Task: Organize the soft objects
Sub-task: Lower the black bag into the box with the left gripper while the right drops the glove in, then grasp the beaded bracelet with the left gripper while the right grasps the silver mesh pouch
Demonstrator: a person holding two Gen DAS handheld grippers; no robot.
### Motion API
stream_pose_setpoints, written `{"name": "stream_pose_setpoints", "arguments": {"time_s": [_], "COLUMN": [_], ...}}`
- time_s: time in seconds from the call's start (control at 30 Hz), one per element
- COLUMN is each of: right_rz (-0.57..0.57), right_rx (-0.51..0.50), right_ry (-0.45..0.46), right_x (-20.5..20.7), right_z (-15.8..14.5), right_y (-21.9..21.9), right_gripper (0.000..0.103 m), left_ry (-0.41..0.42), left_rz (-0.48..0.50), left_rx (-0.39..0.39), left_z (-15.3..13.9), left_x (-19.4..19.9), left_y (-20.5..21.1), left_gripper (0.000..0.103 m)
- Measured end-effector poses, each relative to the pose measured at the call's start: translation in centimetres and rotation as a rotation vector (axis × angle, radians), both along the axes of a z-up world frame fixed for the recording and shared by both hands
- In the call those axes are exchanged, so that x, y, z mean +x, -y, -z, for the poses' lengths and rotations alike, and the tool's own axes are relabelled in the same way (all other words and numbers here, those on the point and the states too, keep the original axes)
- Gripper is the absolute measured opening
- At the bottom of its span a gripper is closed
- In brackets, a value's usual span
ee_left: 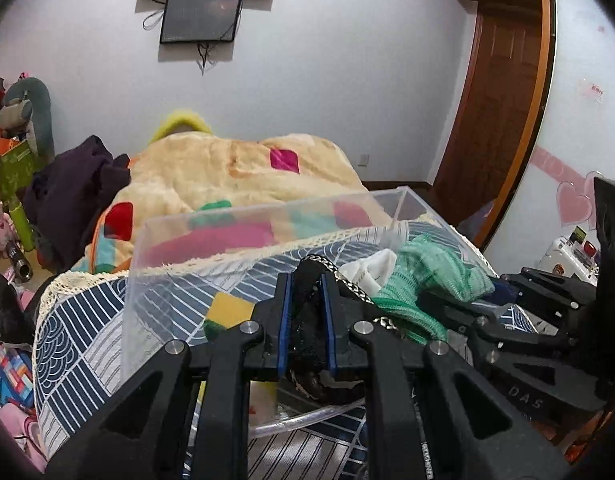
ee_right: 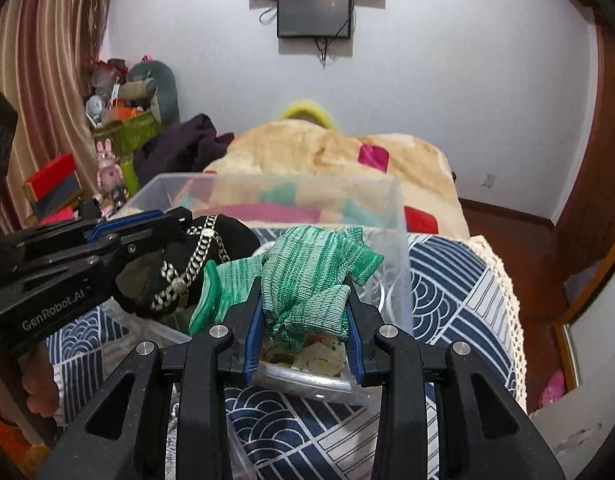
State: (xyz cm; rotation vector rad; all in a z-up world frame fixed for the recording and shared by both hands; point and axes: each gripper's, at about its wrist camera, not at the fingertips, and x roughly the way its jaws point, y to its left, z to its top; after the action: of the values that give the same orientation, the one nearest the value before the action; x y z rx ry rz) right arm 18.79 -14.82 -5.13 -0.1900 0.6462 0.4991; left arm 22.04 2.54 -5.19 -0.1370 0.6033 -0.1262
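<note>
On the bed, a plush cream blanket point(ee_left: 227, 168) with coloured squares fills the far half, and a navy-and-white patterned cover point(ee_right: 459, 280) with a lace edge lies nearer. A clear plastic bin point(ee_left: 155, 248) sits on that cover, its far wall standing in front of the blanket. Above the near part of the bin, the right gripper point(ee_right: 305, 312) is clamped on a green knit garment point(ee_right: 307, 272), which bunches up between its blue-padded fingers and spills leftward. Just beside it on the left, the left gripper point(ee_left: 306, 304) pinches a black cloth item point(ee_right: 203, 264) trimmed with a silver chain point(ee_right: 197, 256); the black fabric stands up between its fingers. A small white cloth point(ee_left: 371, 268) shows in the left wrist view between the black item and the green garment.
</note>
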Motion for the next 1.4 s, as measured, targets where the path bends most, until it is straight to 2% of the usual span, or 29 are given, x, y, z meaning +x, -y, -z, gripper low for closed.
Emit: {"name": "stream_pose_setpoints", "arguments": {"time_s": [0.13, 0.2, 0.27, 0.37, 0.43, 0.53, 0.6, 0.67, 0.73, 0.8, 0.83, 0.9, 1.1, 1.33, 1.4], "right_rz": [0.010, 0.017, 0.010, 0.006, 0.012, 0.005, 0.007, 0.013, 0.006, 0.006, 0.010, 0.001, -0.050, -0.104, -0.110], "right_rx": [-0.001, -0.010, -0.008, -0.001, 0.008, 0.036, 0.043, 0.059, 0.072, 0.077, 0.080, 0.080, 0.038, 0.049, 0.037], "right_ry": [0.006, 0.011, 0.018, 0.028, 0.040, 0.053, 0.075, 0.110, 0.128, 0.140, 0.147, 0.148, 0.059, -0.108, -0.138], "right_x": [-0.2, -0.3, -0.7, -1.2, -1.5, -2.4, -3.2, -4.1, -4.9, -5.6, -6.0, -6.6, -6.9, -6.0, -5.8], "right_z": [-0.3, -0.5, -0.7, -1.0, -1.3, -2.1, -2.9, -3.6, -4.0, -4.1, -3.9, -3.5, -0.5, 3.3, 4.1], "right_y": [0.5, 0.6, 0.7, 1.0, 1.3, 1.9, 2.2, 2.6, 2.7, 2.8, 2.8, 2.7, 1.2, -0.2, -0.7], "right_gripper": [0.037, 0.044, 0.056, 0.065, 0.066, 0.066, 0.073, 0.084, 0.085, 0.093, 0.101, 0.103, 0.103, 0.103, 0.102], "left_ry": [-0.016, -0.023, -0.023, -0.018, -0.016, 0.007, 0.032, 0.057, 0.075, 0.090, 0.093, 0.091, 0.018, -0.119, -0.149], "left_rz": [0.008, 0.002, -0.001, 0.005, 0.010, 0.005, -0.006, -0.012, -0.019, -0.034, -0.039, -0.042, -0.046, -0.037, -0.034], "left_rx": [0.012, 0.029, 0.029, -0.002, -0.026, -0.014, 0.000, 0.011, 0.026, 0.034, 0.034, 0.034, 0.061, 0.046, 0.031], "left_z": [0.2, 0.1, -0.1, -0.6, -1.1, -2.0, -2.7, -3.3, -3.9, -4.1, -4.1, -3.6, -0.5, 4.5, 5.6], "left_x": [-0.2, -0.4, -0.7, -1.5, -2.0, -3.3, -4.4, -5.4, -6.6, -7.9, -8.4, -9.5, -11.6, -12.4, -12.4], "left_y": [-0.1, -0.1, -0.2, -0.6, -1.0, -0.9, -0.9, -0.9, -1.0, -1.2, -1.3, -1.6, -1.9, -2.7, -2.8], "left_gripper": [0.016, 0.026, 0.035, 0.041, 0.043, 0.047, 0.059, 0.061, 0.066, 0.080, 0.084, 0.092, 0.093, 0.093, 0.087]}}
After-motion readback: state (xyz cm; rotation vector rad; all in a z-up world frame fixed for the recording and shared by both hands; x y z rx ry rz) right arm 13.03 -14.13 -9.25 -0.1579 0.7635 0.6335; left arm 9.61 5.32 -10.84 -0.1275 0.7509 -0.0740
